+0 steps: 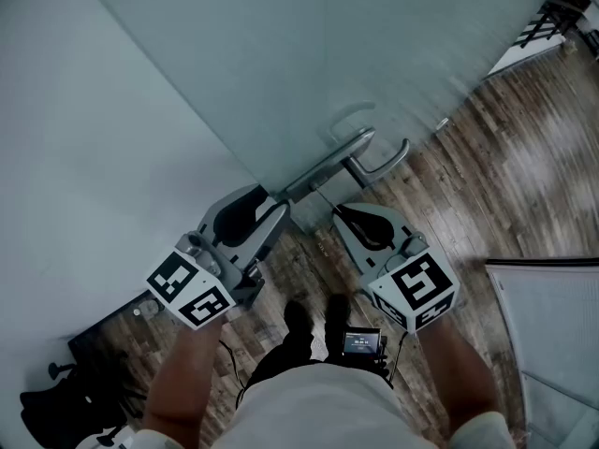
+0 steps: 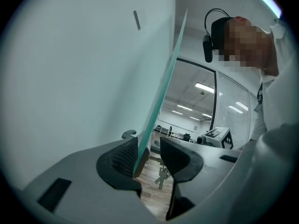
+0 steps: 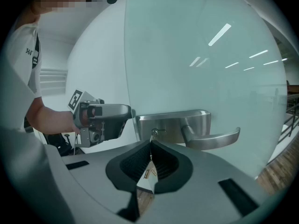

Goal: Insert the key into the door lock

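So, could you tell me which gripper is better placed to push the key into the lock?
Right. The right gripper is shut on the key, tip at the lock plate; the left gripper straddles the door edge.

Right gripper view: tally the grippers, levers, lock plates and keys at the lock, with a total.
Grippers: 2, right gripper and left gripper
Levers: 1
Lock plates: 1
Keys at the lock: 1
Total: 5

Two hand-held grippers (image 2: 149,148) (image 3: 150,146), one door (image 1: 374,45), two handles (image 1: 328,166) (image 1: 386,162)
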Demonstrator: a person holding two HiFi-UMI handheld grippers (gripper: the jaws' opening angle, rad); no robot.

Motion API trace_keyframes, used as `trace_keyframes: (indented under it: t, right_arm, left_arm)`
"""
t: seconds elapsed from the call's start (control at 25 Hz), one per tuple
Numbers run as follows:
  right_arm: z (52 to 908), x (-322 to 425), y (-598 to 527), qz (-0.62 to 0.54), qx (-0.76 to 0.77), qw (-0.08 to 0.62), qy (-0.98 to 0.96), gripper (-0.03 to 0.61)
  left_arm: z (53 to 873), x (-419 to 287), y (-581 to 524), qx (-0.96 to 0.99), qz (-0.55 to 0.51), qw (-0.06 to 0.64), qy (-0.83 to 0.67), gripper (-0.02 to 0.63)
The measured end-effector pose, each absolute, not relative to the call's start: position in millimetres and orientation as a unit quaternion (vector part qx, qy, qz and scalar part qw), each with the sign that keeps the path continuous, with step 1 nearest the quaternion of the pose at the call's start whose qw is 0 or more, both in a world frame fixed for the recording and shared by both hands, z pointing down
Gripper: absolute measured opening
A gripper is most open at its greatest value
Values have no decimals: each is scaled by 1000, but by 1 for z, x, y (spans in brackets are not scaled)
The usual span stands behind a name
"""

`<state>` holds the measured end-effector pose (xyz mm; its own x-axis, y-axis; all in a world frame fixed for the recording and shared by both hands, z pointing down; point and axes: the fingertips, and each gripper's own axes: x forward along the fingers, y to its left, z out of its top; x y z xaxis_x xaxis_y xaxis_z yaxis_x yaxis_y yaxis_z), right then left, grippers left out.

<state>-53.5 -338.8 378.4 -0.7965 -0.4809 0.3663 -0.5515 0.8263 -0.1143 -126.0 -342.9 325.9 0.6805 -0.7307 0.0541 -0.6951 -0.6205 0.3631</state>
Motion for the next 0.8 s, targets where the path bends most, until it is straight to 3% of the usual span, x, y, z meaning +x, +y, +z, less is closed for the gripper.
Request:
trace_keyframes:
  t: [0.8]
  right_arm:
    - [377,-65,-345,110,269,164,-943,17]
  left_arm:
    - [324,-128,-344,896,-64,191,-397,143]
